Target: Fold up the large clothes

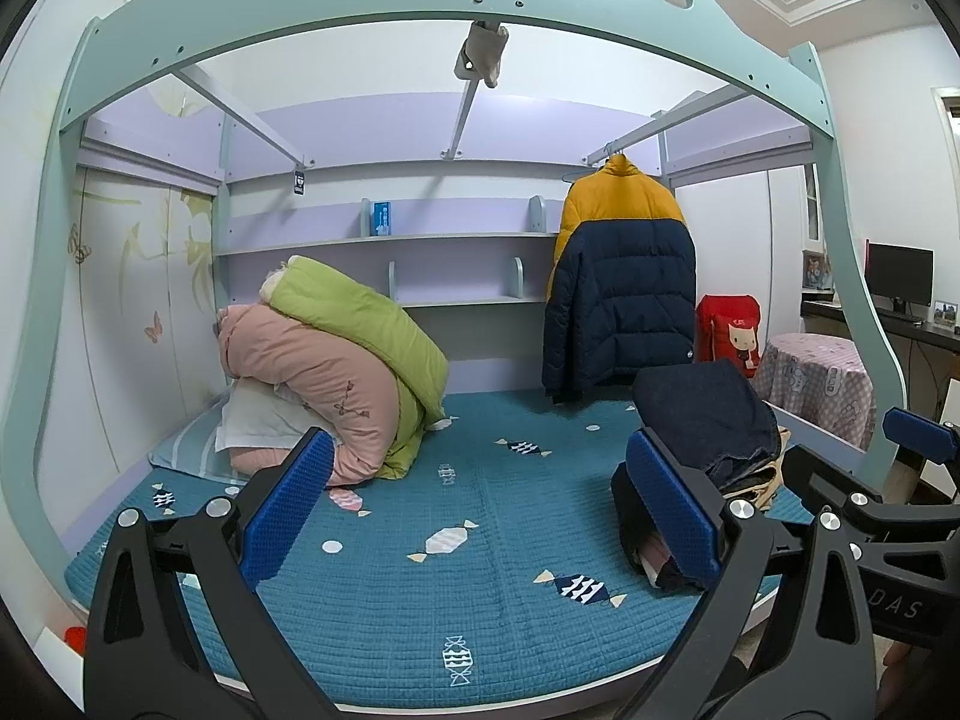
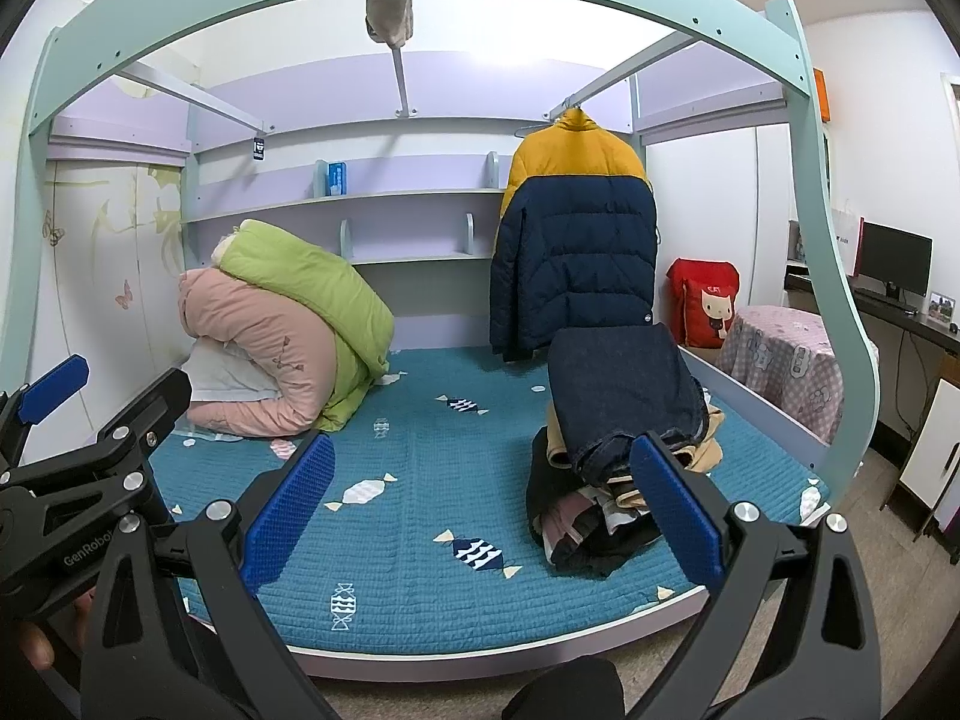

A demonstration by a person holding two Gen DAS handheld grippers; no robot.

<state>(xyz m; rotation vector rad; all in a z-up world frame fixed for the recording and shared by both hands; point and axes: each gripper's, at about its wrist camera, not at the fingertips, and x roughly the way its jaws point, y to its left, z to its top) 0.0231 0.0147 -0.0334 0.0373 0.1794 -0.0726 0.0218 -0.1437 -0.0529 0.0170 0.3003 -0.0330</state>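
Under a pale green bunk frame (image 2: 828, 192), the bed (image 2: 420, 540) has a quilted teal cover with a candy pattern. Rolled pink and green quilts (image 2: 288, 336) lie at its left. At its right lies the pile of clothes (image 2: 618, 420), dark denim on top. Both the left gripper (image 1: 480, 516) and the right gripper (image 2: 486, 510) are wide open and empty.

The bed (image 1: 372, 618) carries a blue quilted cover printed with candy shapes. At its left rear, a green quilt (image 1: 366, 324) rests on a pink quilt (image 1: 312, 378), over a white pillow (image 1: 258, 420). Two shelves (image 1: 390, 237) span the back wall; the upper holds a blue box (image 1: 382, 219). A red cat-print bag (image 1: 729, 333) stands beside a round checked-cloth table (image 1: 822, 378). A monitor (image 1: 899, 273) sits on the desk at the right.
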